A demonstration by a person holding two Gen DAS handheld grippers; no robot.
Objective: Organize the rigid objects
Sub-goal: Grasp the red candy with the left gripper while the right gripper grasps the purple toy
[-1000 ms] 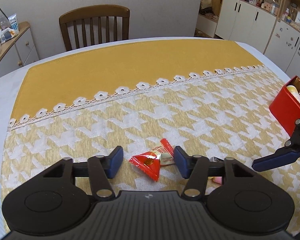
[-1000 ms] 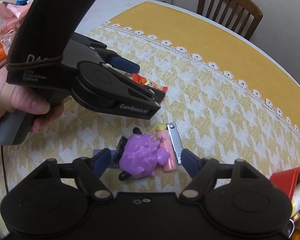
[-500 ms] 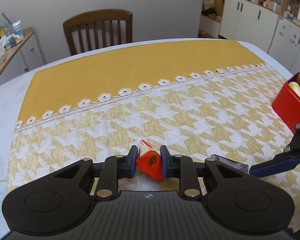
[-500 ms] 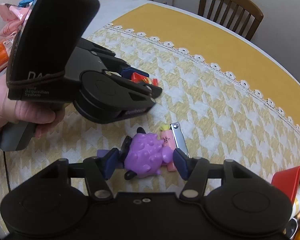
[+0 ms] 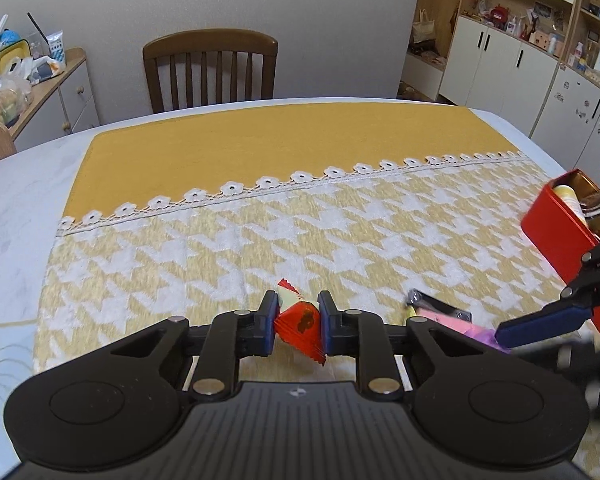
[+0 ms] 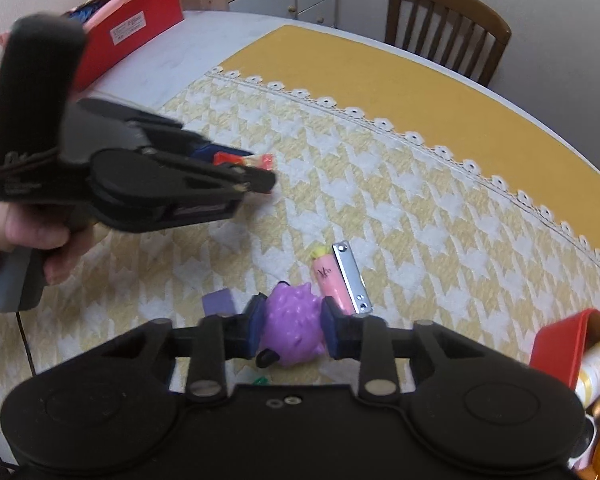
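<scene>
Left hand-held gripper (image 5: 298, 324) has clamped the red candy wrapper (image 5: 300, 322) and lifted it off the counter (image 5: 340, 232). Right hand-held gripper (image 6: 293, 330) has just closed on the purple toy (image 6: 294, 316), at 6 o'clock. The red box (image 6: 560, 340) at 4 o'clock likely receives both.

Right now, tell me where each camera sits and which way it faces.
Left wrist: rides the left tongs, looking down across the tablecloth toward the chair; its pads clamp a red candy wrapper.
Right wrist: rides the right tongs, clamped on a purple spiky toy; a hand holding the left tongs shows.
Shared: wrapper, chair, red box, nail clipper.
</scene>
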